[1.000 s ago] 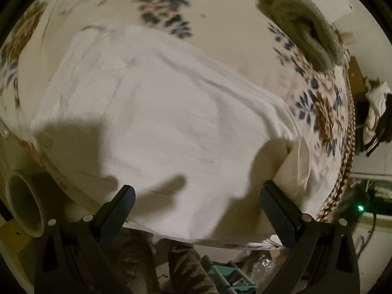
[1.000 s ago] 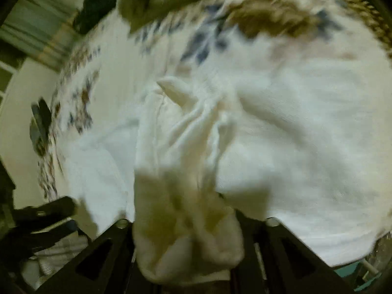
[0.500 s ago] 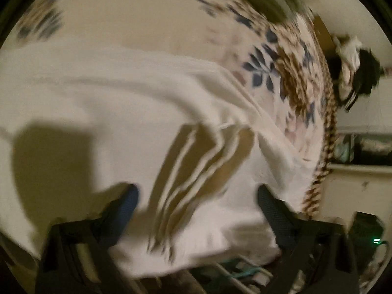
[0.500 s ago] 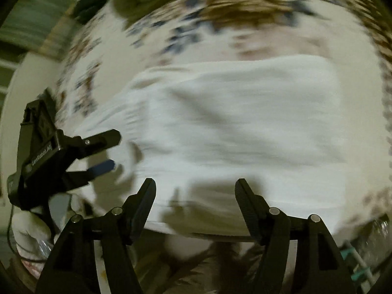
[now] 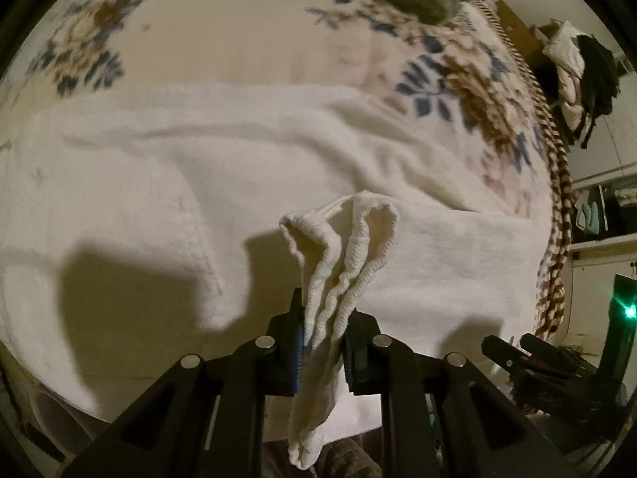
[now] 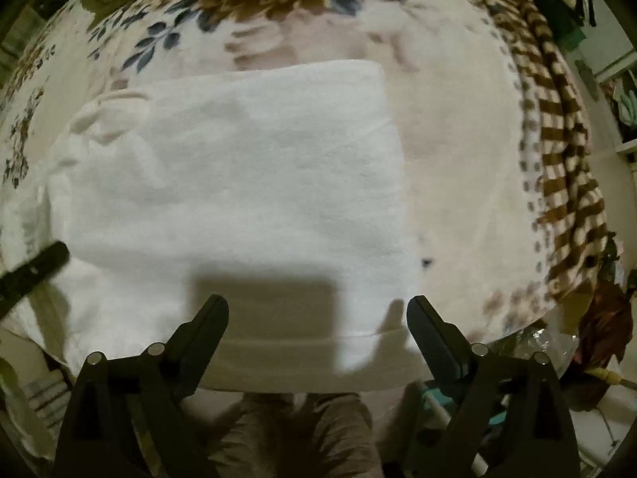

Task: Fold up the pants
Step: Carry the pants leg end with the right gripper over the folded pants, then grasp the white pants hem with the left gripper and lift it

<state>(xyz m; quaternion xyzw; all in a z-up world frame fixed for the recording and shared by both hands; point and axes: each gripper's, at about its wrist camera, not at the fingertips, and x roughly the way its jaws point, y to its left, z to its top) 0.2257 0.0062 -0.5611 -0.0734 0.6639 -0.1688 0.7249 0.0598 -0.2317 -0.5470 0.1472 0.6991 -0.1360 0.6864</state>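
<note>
Here, no legible writing, white knit pants (image 6: 239, 183) flat on floral blanket (image 5: 239, 32), ribbed cuff (image 5: 338, 255) bunched at 6 o'clock, clamped in left gripper (image 5: 320, 342), right gripper (image 6: 318, 318) spread wide, holding nothing.

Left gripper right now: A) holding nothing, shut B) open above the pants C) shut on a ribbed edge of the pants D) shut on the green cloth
C: the left gripper is closed with a bunched ribbed edge of the white pants pinched between its fingers.
</note>
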